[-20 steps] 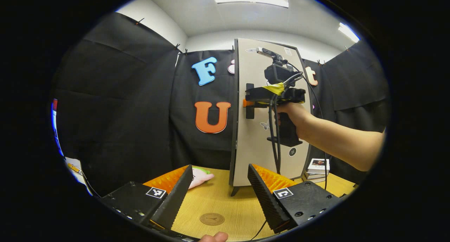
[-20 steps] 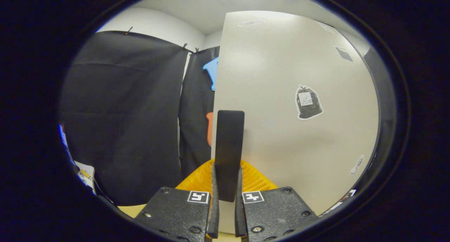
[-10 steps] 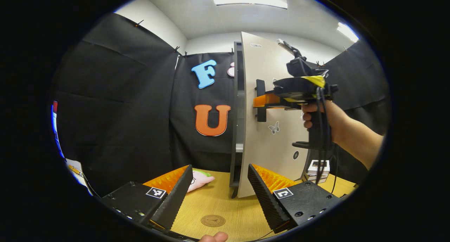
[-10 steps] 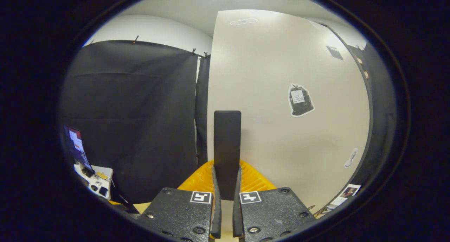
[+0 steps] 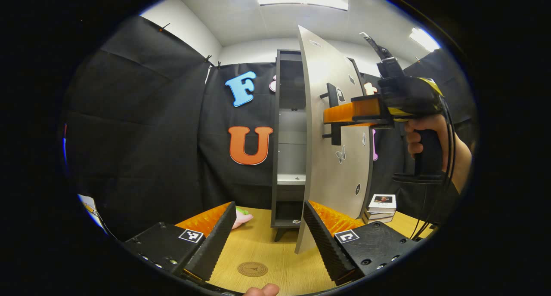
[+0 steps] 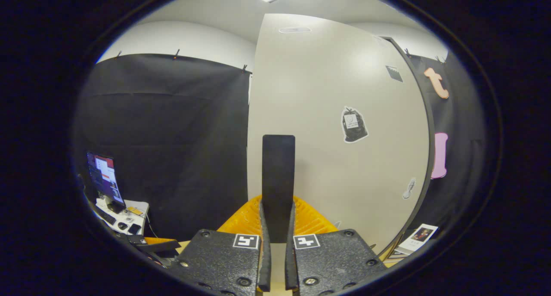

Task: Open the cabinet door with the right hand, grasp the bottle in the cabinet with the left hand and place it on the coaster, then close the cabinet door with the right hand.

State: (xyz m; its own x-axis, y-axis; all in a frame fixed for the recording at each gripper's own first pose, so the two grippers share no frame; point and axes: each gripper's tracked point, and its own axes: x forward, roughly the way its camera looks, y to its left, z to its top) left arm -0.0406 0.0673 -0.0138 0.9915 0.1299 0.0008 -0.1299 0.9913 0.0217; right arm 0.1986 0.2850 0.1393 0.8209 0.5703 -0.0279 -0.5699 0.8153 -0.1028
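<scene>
**Door swung out on rt gripper's pull, left gripper waiting low**

Left gripper view, L to R: a pink soft toy (image 5: 242,218) lies on the wooden table (image 5: 262,248) near the back cloth, half hidden behind one finger. The left gripper (image 5: 267,238) sits low over the table w/ jaws released, fingers well apart and nothing between them. A round brown coaster (image 5: 252,269) lies flat on the table betw. the two fingers, nearer the camera than the cabinet. A fingertip (image 5: 261,290) of the person pokes in at the bottom edge. The dark cabinet (image 5: 282,128) stands upright at the back of the table; inside, pale shelves show (bottle can't be made out on the shelves in sight). The beige cabinet door (image 5: 333,132) stands out at an angle, stickers on its face. The right gripper (image 5: 335,115) is clenched on the black door handle (image 5: 332,109), held by a hand (image 5: 424,134) w/ cables trailing down. A small stack of books (image 5: 381,205) sits on the table right of the door.

Right gripper view: monitor (image 6: 104,175) on a desk far left; handle (image 6: 278,186) upright, pinched betw. both fingers; door (image 6: 340,132) just behind it.
</scene>
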